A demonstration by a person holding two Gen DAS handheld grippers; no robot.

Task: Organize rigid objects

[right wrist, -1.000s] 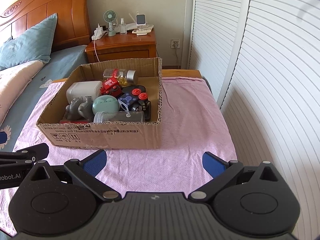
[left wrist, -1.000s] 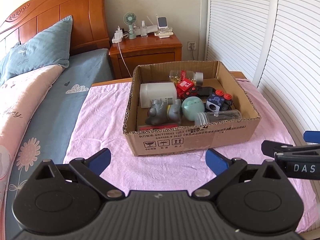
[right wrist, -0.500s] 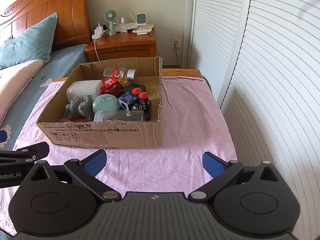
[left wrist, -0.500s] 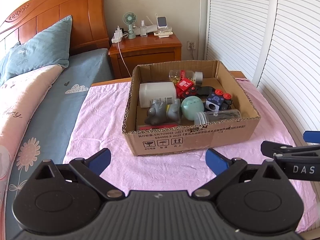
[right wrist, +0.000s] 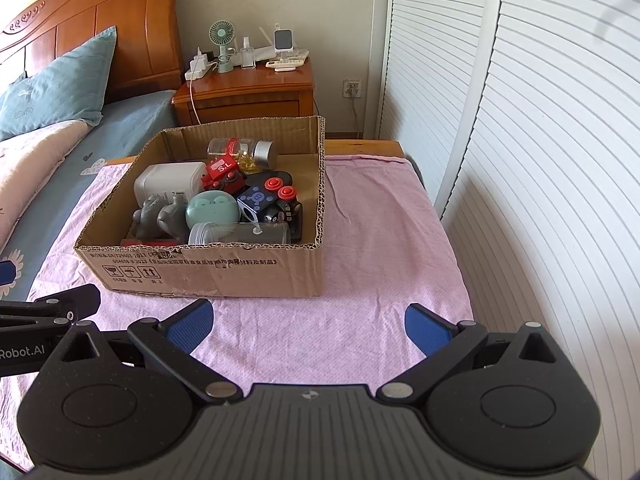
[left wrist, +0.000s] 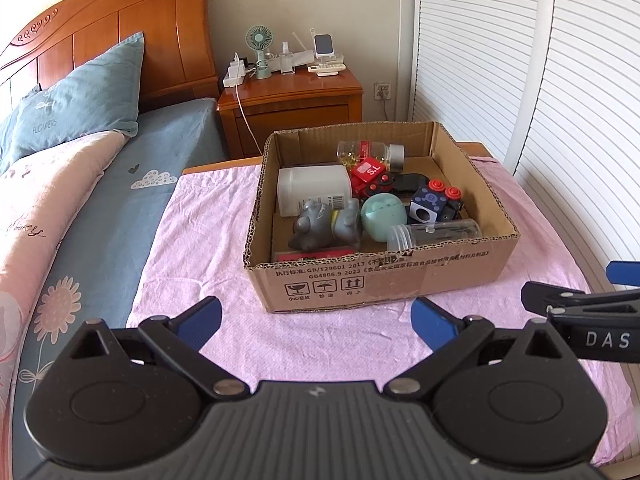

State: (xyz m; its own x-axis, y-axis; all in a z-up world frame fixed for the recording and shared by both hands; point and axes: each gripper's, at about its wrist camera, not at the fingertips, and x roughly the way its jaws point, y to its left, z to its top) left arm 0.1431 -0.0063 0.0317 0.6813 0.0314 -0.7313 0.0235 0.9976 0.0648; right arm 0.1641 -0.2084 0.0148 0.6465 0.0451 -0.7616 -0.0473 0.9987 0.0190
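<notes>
Change: nothing has clearly moved since the earlier frames; both grippers hang where they were, short of the box.
Box: open cardboard, on the pink cloth over the table, at 12 o'clock from the left gripper and 11 o'clock from the right one.
Contents: white jar on its side at the box's 10 o'clock; grey toy touching it toward 7 o'clock; green case near the middle; clear tube lying along the front wall at 5 o'clock; blue cube with red buttons at 3 o'clock; red toy behind the case; pill bottle on its side against the back wall at 12 o'clock.
Left gripper: fingers wide apart, empty, above the cloth just in front of the box.
Right gripper: fingers wide apart, empty, above the cloth at the box's front right corner; its side shows at 3 o'clock in the left view.
Nightstand: behind the box at 12 o'clock, carrying a small fan.
Bed: at 9 o'clock, with a blue pillow.
Doors: white louvred, at 3 o'clock.
</notes>
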